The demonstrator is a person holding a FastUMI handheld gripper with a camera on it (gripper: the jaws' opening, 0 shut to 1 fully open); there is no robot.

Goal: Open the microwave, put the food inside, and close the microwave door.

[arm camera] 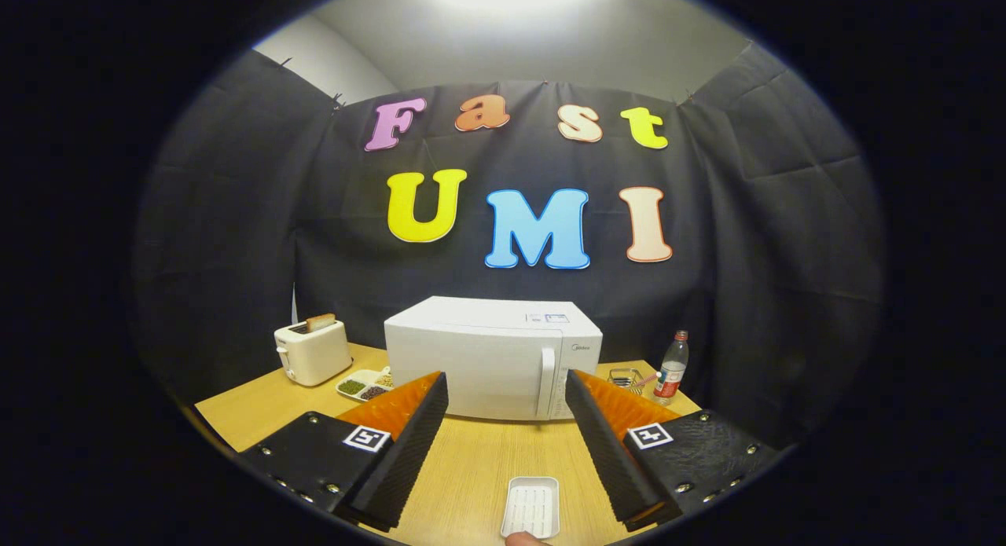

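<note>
Looking forward along my claw [506, 393], I see its two fingers spread wide apart, holding nothing, hanging above a light wooden table [471, 459]. Straight ahead, beyond the fingertips, a white microwave [493, 356] stands on the table with its door shut; the vertical door handle [545, 381] runs down the front, toward the right side, with a control strip just right of it. Close to me, on the table between the two fingers and slightly toward the right one, lies a small white rectangular tray [531, 507] with a ribbed floor. I cannot tell whether anything lies in it. At its near edge a small rounded pinkish thing [526, 539] pokes in, too little of it showing to say what it is.

Left of the microwave stands a white toaster [312, 351] with a slice of toast [321, 322] sticking up from its slot. Between toaster and microwave sits a divided dish [364, 385] of small dark and pale morsels. To the right of the microwave are a small glass container [626, 378] and, beside it, an upright plastic bottle [672, 369] with a red label.
</note>
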